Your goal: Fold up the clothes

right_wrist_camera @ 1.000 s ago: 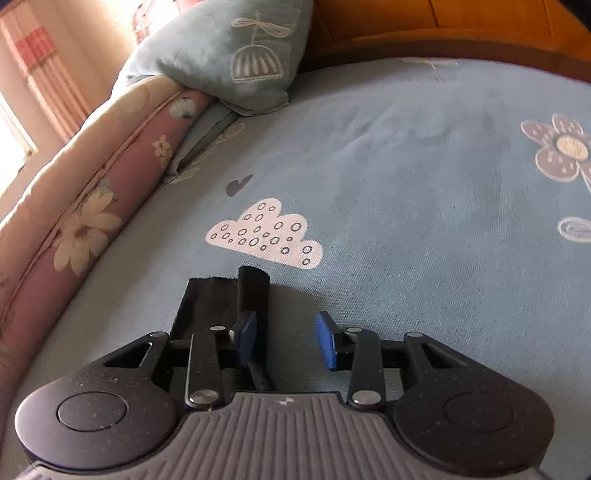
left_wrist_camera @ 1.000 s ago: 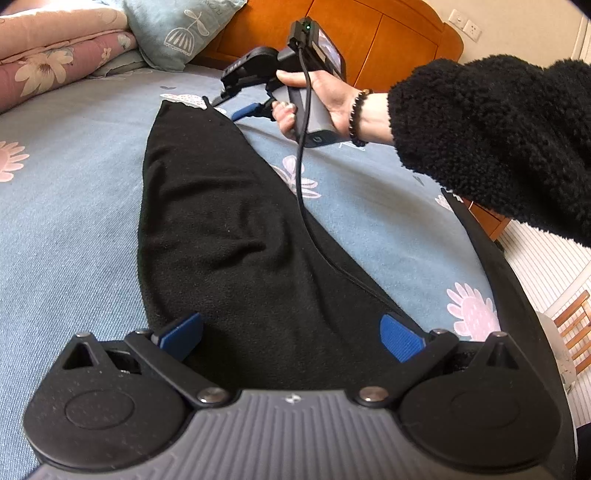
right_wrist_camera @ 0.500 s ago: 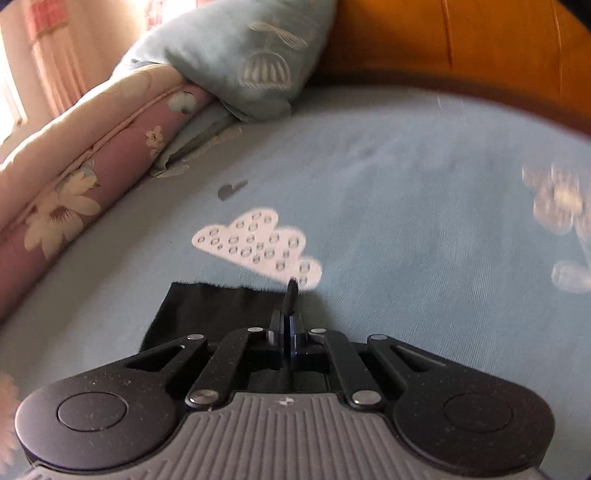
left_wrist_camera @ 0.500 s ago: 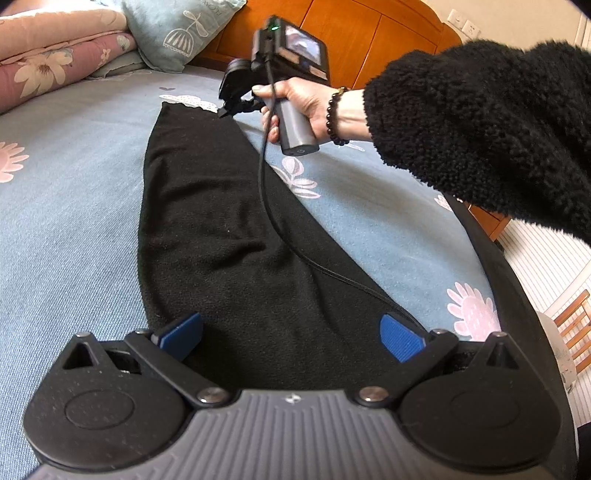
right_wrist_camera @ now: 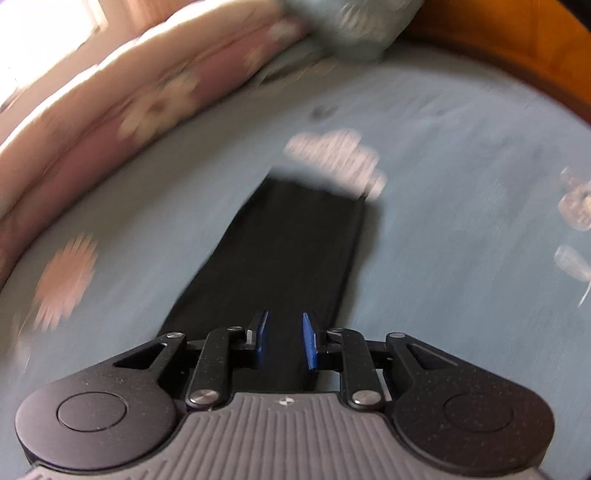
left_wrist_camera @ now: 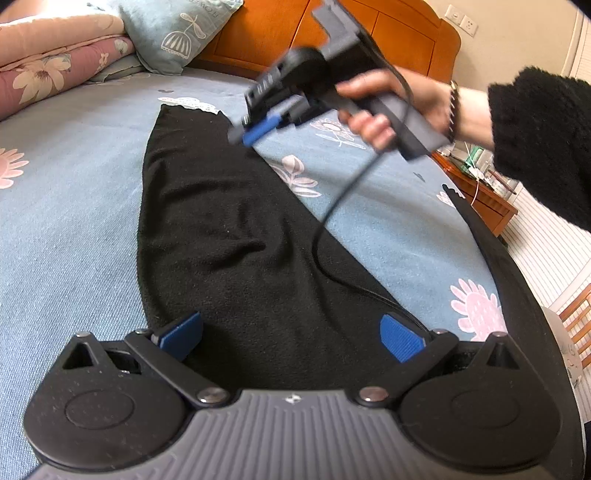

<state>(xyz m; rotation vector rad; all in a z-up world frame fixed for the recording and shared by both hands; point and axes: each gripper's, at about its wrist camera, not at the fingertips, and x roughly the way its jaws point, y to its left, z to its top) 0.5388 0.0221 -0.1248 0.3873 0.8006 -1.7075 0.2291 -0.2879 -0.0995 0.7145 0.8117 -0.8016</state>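
We are folding black trousers (left_wrist_camera: 236, 236) on the bed, on top of the blue sheet (left_wrist_camera: 66, 236) with pink flowers and white clouds. One long leg lies flat and reaches up to the cloud print (left_wrist_camera: 188, 103) near the pillow (left_wrist_camera: 177, 33). The other leg runs off along the right side of the bed.

Our left gripper (left_wrist_camera: 291, 332) sits low over the wide end of the leg. Its blue pads are far apart and do not press on the cloth, so it holds nothing.

Our right gripper (right_wrist_camera: 282, 339) is up in the air over the far part of the leg, with a hand (left_wrist_camera: 388, 107) around its handle. Its jaws are opening right now. There is a gap between the pads and no cloth in it. The black leg is just under them.

We think the job now is to get a good hold on the leg's far end, so we can bring it back over to make a fold. To do it well, we should go down to the very edge, take both layers of cloth, and squeeze tight before we lift. The black cable (left_wrist_camera: 332, 240) lies across the trousers, so we should keep it out of the fold. The left gripper can pin the near end down so the leg does not slide.
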